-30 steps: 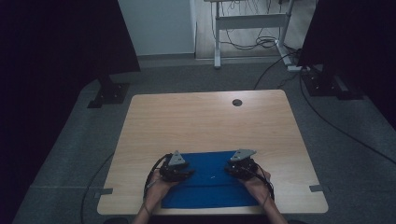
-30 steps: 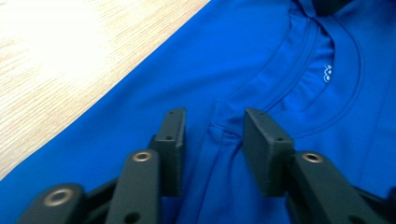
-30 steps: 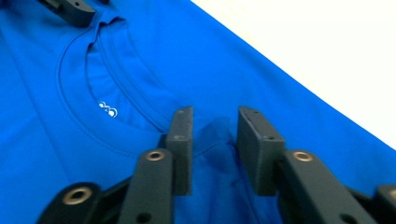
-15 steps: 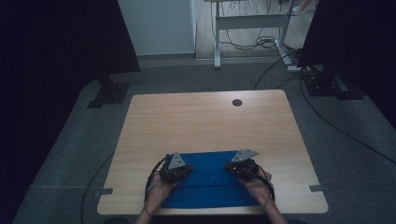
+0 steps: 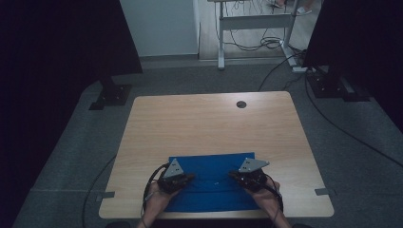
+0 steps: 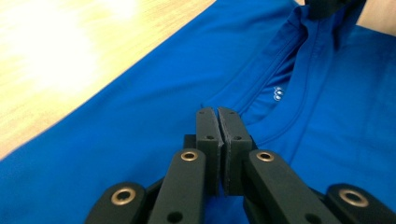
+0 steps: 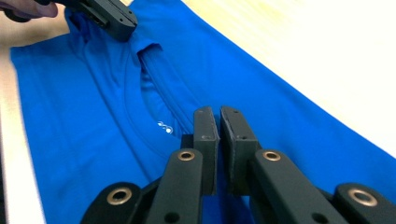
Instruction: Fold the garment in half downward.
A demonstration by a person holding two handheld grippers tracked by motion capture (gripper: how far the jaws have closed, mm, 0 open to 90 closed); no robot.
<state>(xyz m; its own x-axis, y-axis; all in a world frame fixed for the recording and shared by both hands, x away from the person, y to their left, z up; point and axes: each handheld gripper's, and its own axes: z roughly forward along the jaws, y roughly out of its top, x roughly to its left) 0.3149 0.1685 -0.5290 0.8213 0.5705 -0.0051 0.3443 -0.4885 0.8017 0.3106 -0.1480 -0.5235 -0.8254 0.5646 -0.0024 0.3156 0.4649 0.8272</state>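
Observation:
A blue shirt (image 5: 214, 187) lies folded flat near the table's front edge, its neck opening (image 6: 280, 93) between the two grippers. My left gripper (image 5: 190, 176) is at the shirt's left part, jaws together (image 6: 217, 112). In the right gripper view it (image 7: 125, 25) pinches a raised fold at the collar. My right gripper (image 5: 233, 175) is at the shirt's right part, jaws together (image 7: 214, 111). In the left gripper view it (image 6: 327, 7) pinches lifted fabric beside the neckline. A hand holds each gripper from the front edge.
The wooden table (image 5: 209, 128) has a round cable hole (image 5: 241, 104) at its far side. Beyond it are a desk frame (image 5: 256, 21) with cables, black stand bases at left (image 5: 111, 94) and right (image 5: 330, 83), and grey floor.
Both grippers have risen slightly over the shirt, and their grey top plates tilt more. The shirt's outline on the table looks unchanged.

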